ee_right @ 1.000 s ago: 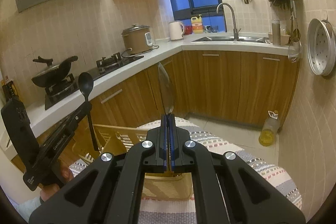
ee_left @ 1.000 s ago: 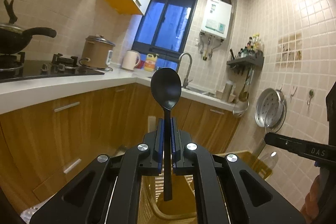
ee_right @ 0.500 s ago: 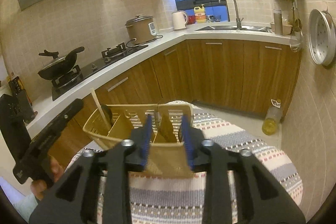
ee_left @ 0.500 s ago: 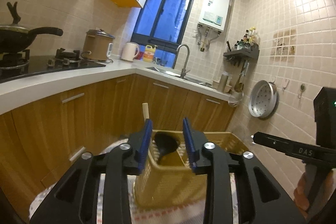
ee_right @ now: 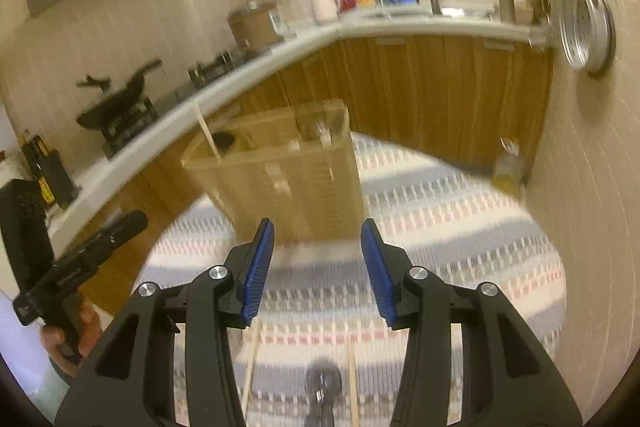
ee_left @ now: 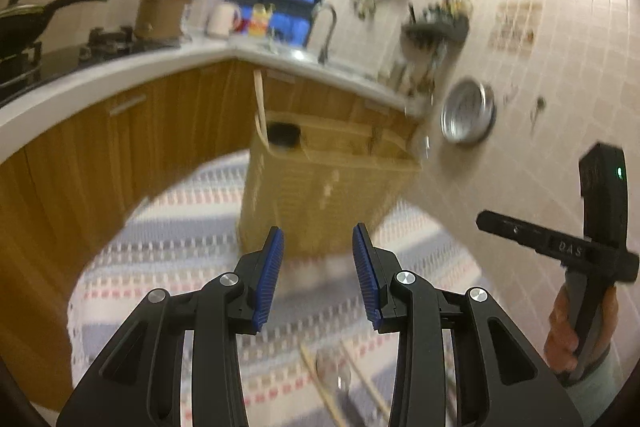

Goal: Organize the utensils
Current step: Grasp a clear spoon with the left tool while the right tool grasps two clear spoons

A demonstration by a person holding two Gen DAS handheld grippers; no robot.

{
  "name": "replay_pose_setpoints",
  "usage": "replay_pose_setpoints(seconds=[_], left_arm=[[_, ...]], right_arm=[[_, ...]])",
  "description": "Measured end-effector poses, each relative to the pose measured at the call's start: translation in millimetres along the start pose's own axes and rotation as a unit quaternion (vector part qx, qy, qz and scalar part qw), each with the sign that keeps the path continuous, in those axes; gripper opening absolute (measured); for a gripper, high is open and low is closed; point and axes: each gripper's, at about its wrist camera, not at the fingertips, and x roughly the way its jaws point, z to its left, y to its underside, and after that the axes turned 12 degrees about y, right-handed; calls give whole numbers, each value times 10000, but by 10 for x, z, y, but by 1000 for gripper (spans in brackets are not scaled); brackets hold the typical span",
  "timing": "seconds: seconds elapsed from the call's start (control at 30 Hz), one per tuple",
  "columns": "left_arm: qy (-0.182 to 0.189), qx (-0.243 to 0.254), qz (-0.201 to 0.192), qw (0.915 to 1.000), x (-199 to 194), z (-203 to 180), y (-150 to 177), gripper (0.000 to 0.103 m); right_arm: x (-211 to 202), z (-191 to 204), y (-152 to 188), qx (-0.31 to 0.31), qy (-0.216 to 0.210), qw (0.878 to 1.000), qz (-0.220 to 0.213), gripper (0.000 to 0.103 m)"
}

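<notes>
Left gripper (ee_left: 318, 269) open and empty; right gripper (ee_right: 317, 269) opening, empty, both facing the basket (ee_left: 320, 195)

Your left claw (ee_left: 318, 269) stands parted and empty; your right claw (ee_right: 317, 267) is opening, nothing between its jaws.

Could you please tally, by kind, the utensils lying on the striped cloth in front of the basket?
Chopsticks: 2
Spoon: 1
Total: 3
</notes>
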Motion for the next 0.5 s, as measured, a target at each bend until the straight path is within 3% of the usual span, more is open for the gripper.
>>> replay_pose_setpoints(seconds=[0.07,0.13,0.2,0.27,0.33,0.5], left_arm=[[-16,-21,605,9982,73,-27,139,34],[230,-129,1061,9940,123,-43,304,34],[526,-292,1533,9863,192,-63,494,34],[701,-459,1936,9775,275,-66,690,34],[775,-557,2131,9724,331,-64,833,34],[837,-730,2421,9639,411,-60,1119,34]], right_arm=[[48,44,144,-103,60,9991,410,42],[80,91,317,-207,43,9971,731,38],[101,80,480,-128,48,9953,955,30],[158,41,679,25,-157,9912,1314,30],[203,48,847,82,-343,9861,1623,29],[222,173,1147,-185,-259,9798,1973,26]])
